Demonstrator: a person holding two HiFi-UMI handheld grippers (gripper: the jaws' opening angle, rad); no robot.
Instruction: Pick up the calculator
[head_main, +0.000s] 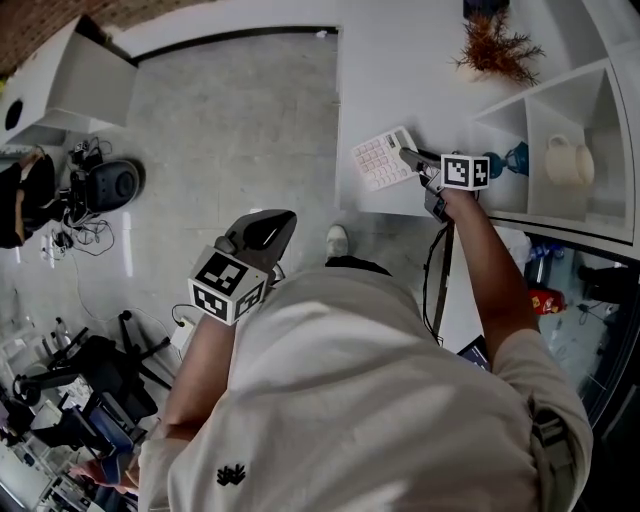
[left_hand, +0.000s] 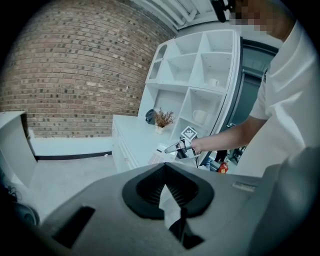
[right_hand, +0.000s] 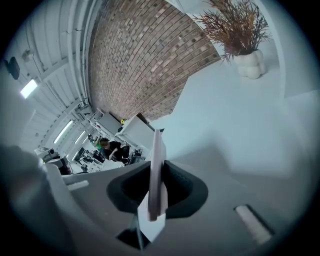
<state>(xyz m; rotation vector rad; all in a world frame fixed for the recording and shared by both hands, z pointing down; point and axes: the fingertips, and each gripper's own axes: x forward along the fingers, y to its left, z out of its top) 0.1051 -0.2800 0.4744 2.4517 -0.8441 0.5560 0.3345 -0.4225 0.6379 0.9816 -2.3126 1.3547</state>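
Pinching the calculator (head_main: 383, 160) by its near edge, the right tool (head_main: 405, 155) is pressing its jaws onto the thin slab, which is showing edge-on between them in the right gripper view. The calculator is sitting over the front part of the white worktop (head_main: 400, 70), keys facing up and slightly askew. Whether its far edge is touching the surface I cannot tell.

The lift seems to be the step in hand, and it is calling for a straight, slow rise. The bite is covering only a narrow strip at one side, so the long free part is likely to be levering down and twisting between the pads if the wrist is swinging or rolling. Keeping the slab level and the squeeze steady is looking wiser than hurrying.

The left tool (head_main: 280, 220) is hanging well apart over the floor (head_main: 240, 120), jaws pressed together on nothing, and is playing no part.

Farther out, a white shelf unit (head_main: 560, 110) is standing just to the right of the right tool, with a mug (head_main: 568, 160) in one compartment and a small blue thing (head_main: 517, 158) just beyond the tool's marker cube — a sideways drift that way is risking a knock. A dried plant in a white pot (head_main: 493, 45) is standing farther back on the worktop, well apart from the calculator. A dark cable (head_main: 437, 270) is dangling under the right forearm and may be dragging a little. Nothing is lying on top of the calculator.
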